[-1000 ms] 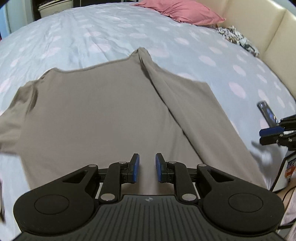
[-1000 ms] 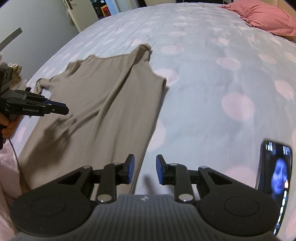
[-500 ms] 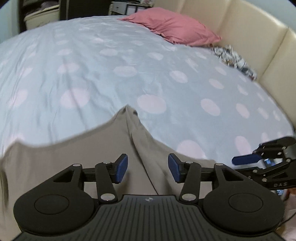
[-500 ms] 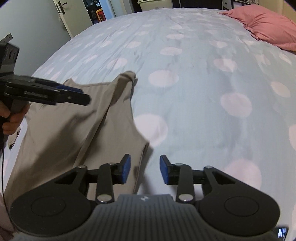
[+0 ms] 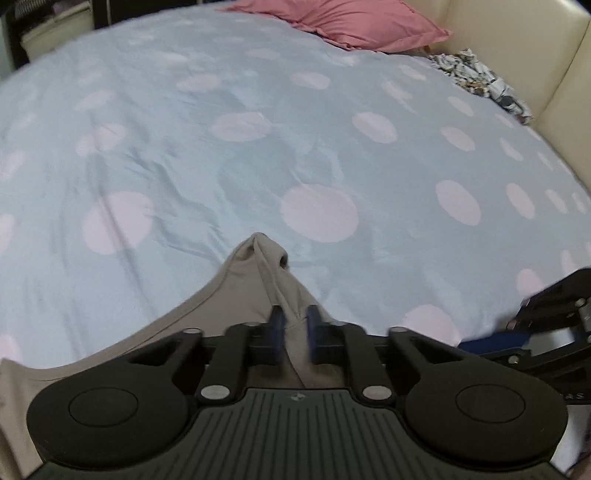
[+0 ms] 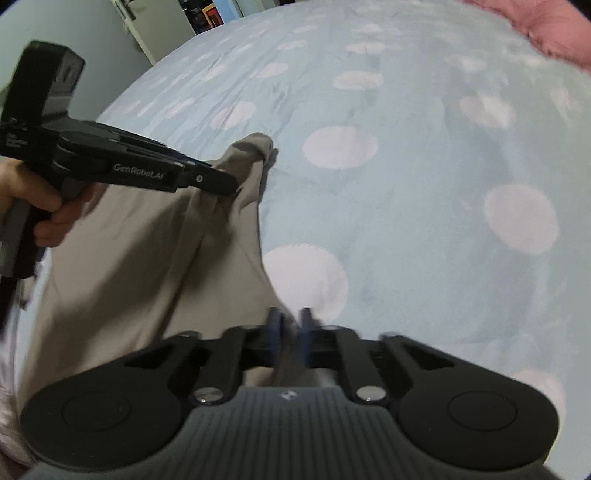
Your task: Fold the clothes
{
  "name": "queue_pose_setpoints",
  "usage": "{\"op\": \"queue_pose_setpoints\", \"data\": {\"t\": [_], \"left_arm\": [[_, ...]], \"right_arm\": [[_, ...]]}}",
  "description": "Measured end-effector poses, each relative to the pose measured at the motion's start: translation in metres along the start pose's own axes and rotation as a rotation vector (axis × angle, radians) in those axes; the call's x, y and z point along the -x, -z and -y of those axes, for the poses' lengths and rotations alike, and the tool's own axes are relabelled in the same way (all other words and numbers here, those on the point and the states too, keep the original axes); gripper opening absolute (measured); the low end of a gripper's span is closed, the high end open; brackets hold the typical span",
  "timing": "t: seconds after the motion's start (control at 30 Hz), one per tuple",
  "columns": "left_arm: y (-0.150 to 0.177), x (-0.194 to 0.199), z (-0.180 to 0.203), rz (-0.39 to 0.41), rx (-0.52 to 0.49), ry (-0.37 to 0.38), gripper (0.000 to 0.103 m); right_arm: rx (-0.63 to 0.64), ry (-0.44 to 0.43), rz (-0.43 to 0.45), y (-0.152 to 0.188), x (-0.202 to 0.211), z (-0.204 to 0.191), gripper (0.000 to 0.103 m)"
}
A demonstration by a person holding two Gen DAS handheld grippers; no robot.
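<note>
A taupe garment (image 5: 236, 295) lies on the blue sheet with pink dots (image 5: 295, 129), folded lengthwise, one corner pointing away. My left gripper (image 5: 294, 326) is shut on a raised fold near that corner. In the right wrist view the garment (image 6: 147, 266) stretches left and down, and my right gripper (image 6: 289, 334) is shut on its right edge. That view also shows the left gripper (image 6: 221, 184), held by a hand (image 6: 48, 206), pinching the cloth, which pulls up into creases. The right gripper (image 5: 517, 332) shows blurred at the left view's right edge.
A pink pillow (image 5: 351, 22) lies at the far end of the bed. A crumpled patterned cloth (image 5: 476, 77) sits against the cream padded headboard (image 5: 517, 37). A door (image 6: 155, 22) stands beyond the bed's far left side.
Both grippers have moved forward along the garment and down onto it. Their jaws, open half a second ago, have shut on the cloth. The phone has left the right view.
</note>
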State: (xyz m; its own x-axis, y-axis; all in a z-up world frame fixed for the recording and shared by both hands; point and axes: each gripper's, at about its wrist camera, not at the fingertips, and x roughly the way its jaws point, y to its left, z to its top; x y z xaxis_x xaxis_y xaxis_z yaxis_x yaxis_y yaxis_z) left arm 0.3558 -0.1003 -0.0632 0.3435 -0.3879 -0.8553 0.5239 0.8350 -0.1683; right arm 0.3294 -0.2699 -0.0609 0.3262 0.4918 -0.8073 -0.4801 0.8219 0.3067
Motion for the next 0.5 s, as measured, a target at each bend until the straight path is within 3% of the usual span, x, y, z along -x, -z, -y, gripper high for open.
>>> {"op": "queue_pose_setpoints", "data": {"t": [0.07, 0.23, 0.5], "left_arm": [[-0.007, 0.001, -0.008, 0.018, 0.018, 0.059, 0.003], [-0.026, 0.009, -0.030, 0.150, 0.161, 0.209, 0.003], [-0.018, -0.029, -0.044, 0.134, 0.215, 0.211, 0.003]], "right_arm": [[-0.019, 0.000, 0.001, -0.001, 0.002, 0.003, 0.004], [-0.126, 0.036, 0.024, -0.001, 0.008, 0.015, 0.003], [-0.159, 0.094, 0.013, -0.004, 0.000, 0.017, 0.003]]}}
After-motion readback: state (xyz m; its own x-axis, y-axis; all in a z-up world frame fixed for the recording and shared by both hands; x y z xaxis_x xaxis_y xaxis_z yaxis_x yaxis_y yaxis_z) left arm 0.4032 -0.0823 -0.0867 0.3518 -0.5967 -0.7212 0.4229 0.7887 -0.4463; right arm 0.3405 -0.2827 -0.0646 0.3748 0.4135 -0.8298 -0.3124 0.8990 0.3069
